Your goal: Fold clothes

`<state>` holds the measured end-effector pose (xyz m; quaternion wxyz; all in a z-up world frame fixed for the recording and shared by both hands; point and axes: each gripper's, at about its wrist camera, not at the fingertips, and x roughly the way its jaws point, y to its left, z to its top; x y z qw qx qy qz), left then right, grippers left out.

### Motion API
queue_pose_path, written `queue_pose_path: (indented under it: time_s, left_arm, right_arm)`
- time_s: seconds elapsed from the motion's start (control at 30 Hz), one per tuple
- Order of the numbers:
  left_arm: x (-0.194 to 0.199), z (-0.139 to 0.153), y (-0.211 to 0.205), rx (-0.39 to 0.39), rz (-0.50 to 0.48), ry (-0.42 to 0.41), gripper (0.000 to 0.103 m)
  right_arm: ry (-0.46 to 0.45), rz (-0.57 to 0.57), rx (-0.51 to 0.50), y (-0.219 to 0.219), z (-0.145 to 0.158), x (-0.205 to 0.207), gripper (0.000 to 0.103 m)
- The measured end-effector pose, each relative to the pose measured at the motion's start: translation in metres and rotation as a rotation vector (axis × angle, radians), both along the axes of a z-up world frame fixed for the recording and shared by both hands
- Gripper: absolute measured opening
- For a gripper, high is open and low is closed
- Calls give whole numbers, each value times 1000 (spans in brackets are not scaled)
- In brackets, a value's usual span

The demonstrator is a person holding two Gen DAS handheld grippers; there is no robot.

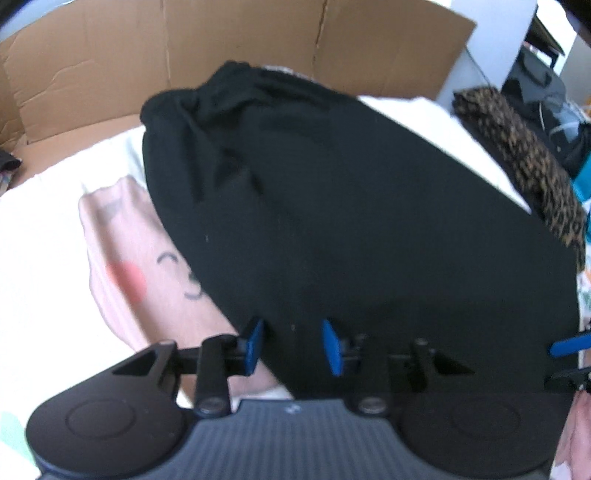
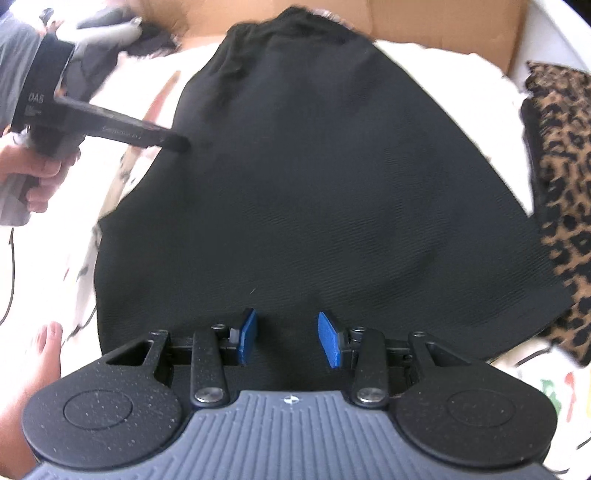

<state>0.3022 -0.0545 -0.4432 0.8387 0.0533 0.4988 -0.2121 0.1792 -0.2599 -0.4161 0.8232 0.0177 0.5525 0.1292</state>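
The black garment lies spread on the white bedding. Left gripper hangs over its left edge, right gripper over its near hem; both jaws part-open, gripping nothing.

Blk gripper w/ blue pads, grey ribbed body.

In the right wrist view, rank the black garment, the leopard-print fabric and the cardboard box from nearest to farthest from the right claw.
From the right claw:
1. Black garment, directly beneath and ahead of the claw.
2. Leopard-print fabric, off to the right.
3. Cardboard box, at the far end beyond the garment.
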Motion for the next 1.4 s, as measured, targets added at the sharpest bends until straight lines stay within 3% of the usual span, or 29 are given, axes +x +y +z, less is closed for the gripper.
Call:
queue_pose_path:
  time_s: [0.27,0.43,0.6,0.77,0.97,1.2,1.4]
  left_arm:
    - [-32,1,8,-18,-16,58,39]
    - [-49,3,5,-14,-48,89,39]
    - [-60,6,6,-17,-33,117,39]
    - [-66,4,11,-52,11,159,39]
    - [-66,13,15,-50,23,173,39]
    - [-68,13,38,-141,144,218,39]
    - [-62,10,43,-216,181,246,39]
  right_arm:
    - [73,0,-26,-13,-6,-14,44]
    - [42,-28,-28,-12,7,-11,44]
    - [-84,-12,32,-8,25,-3,44]
    - [-54,49,36,14,6,0,44]
    - [-40,107,-39,24,-9,-18,44]
    - [-11,119,-54,19,-10,-24,44]
    - [6,111,-32,9,-10,-25,44]
